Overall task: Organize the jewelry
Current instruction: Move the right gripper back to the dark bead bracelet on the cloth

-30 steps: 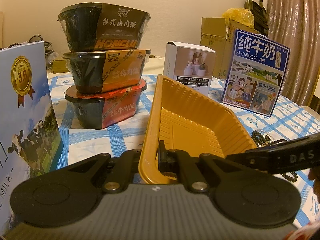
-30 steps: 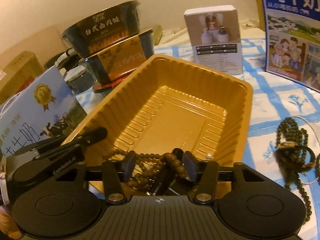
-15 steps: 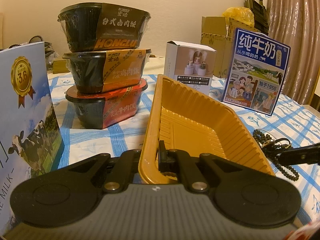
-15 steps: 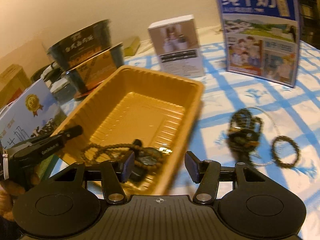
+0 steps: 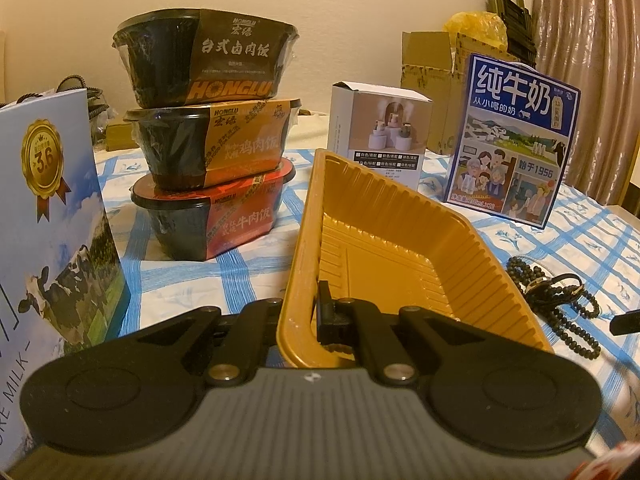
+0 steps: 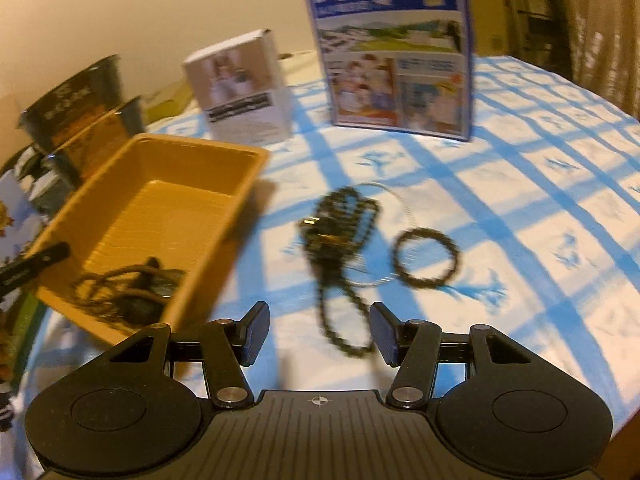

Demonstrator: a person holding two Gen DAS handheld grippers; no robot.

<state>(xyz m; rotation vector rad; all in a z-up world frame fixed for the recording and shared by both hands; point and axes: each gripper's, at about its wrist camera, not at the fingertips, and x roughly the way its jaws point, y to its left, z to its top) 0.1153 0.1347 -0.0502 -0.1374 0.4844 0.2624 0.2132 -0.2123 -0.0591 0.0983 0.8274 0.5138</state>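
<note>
An orange plastic tray (image 5: 392,248) (image 6: 160,196) stands on the checked cloth. My left gripper (image 5: 304,312) is shut on the tray's near rim. A brown bead string (image 6: 128,288) lies in the tray's near end. My right gripper (image 6: 318,332) is open and empty, right of the tray, just short of a tangle of dark bead necklaces (image 6: 340,232) on the cloth, which also shows in the left wrist view (image 5: 548,296). A small bead bracelet (image 6: 426,258) lies right of the tangle. A thin silver chain (image 6: 404,204) loops around them.
Three stacked Honglu meal bowls (image 5: 208,140) stand left of the tray. A white product box (image 5: 378,132) (image 6: 240,88) and a blue milk carton (image 5: 512,140) (image 6: 392,48) stand behind. A milk box (image 5: 52,216) is at the near left. Cardboard boxes (image 5: 432,60) sit farther back.
My right gripper opened and let the brown bead string drop into the tray, then swung right toward the jewelry on the cloth. The left gripper has kept still on the tray rim.
</note>
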